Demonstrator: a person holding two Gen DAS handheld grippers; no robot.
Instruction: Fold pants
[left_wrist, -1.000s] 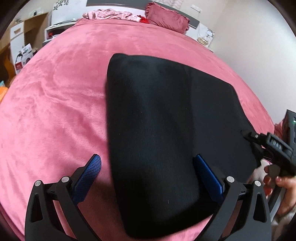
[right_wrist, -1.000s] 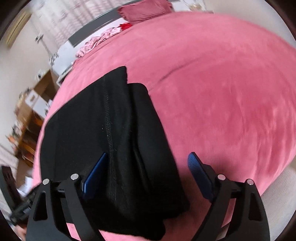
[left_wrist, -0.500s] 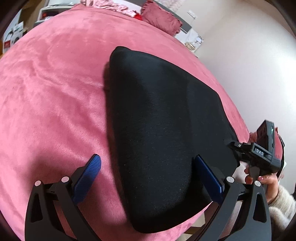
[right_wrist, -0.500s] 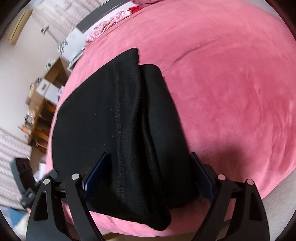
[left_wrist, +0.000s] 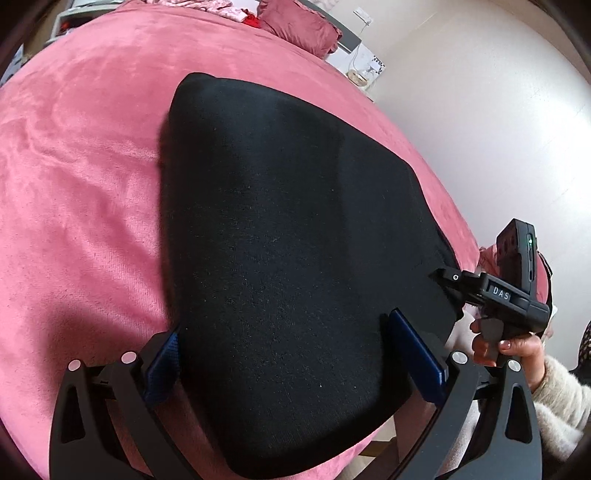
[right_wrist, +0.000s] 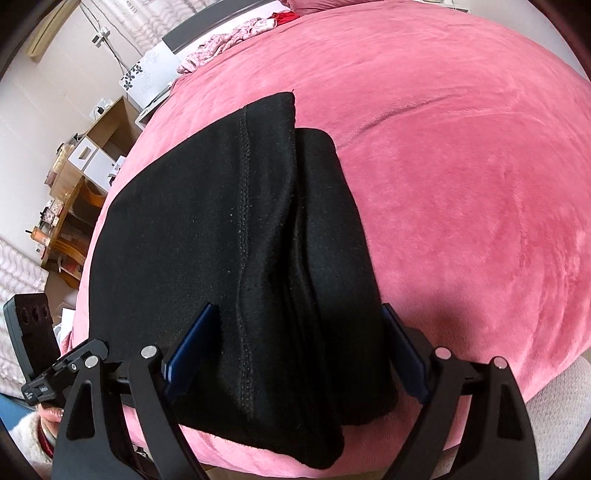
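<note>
The black pants (left_wrist: 288, 258) lie folded into a thick pad on the pink bed near its front edge. In the left wrist view my left gripper (left_wrist: 295, 358) is open, its blue pads astride the near left end of the pad. In the right wrist view the pants (right_wrist: 236, 258) show stacked layers and a stitched seam. My right gripper (right_wrist: 295, 350) is open, its fingers astride the near right end. The right gripper also shows in the left wrist view (left_wrist: 491, 291), at the pad's right edge.
The pink bed cover (left_wrist: 74, 184) spreads to the left and behind. A pink pillow (left_wrist: 299, 26) and crumpled pink clothes (right_wrist: 229, 40) lie at the head. A white wall (left_wrist: 498, 129) is at the right. Wooden shelves with clutter (right_wrist: 74, 192) stand left of the bed.
Both grippers have moved forward and lower, so their open fingers now sit astride the near ends of the folded pants. The pants have not moved.
</note>
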